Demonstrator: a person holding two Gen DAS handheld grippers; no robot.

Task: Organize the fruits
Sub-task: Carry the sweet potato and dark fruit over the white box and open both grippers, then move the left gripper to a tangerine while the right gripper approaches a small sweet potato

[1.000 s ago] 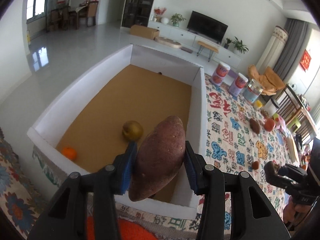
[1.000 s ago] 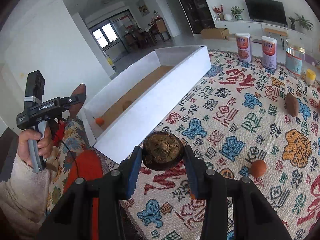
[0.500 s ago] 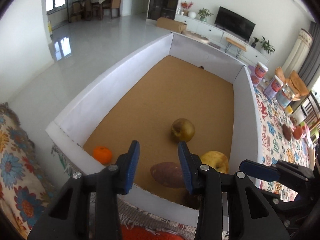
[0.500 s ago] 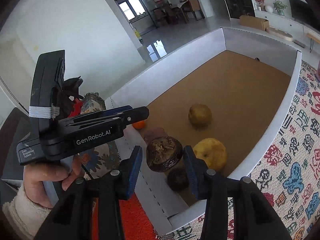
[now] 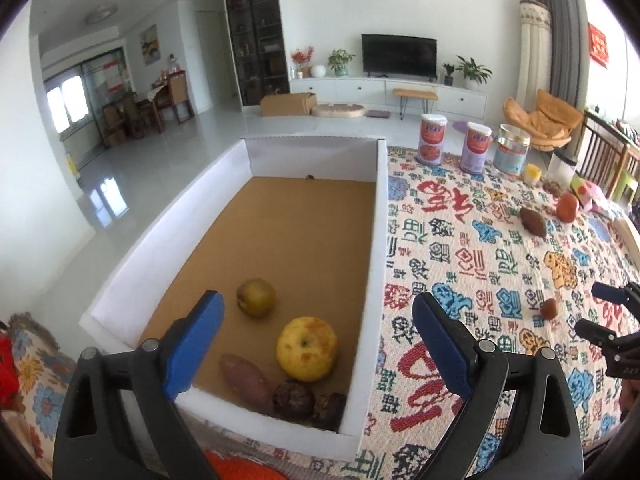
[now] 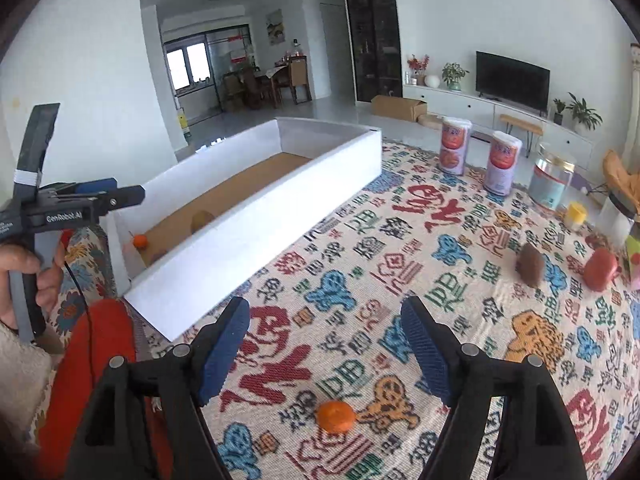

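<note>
A white-walled box with a brown floor holds a brownish pear, a yellow apple, a sweet potato and two dark wrinkled fruits. My left gripper is open and empty above the box's near end. My right gripper is open and empty over the patterned cloth, just above a small orange. The box stands to its left, with a small orange inside. A sweet potato and a red fruit lie at the far right.
Two pink canisters, a glass jar and a small yellow pot stand at the cloth's far edge. A small brown fruit lies on the cloth near the right gripper. The left gripper's handle is at left.
Both grippers opened: the left released the sweet potato and the right released the dark wrinkled fruit into the box. The right gripper then moved back out over the cloth.
</note>
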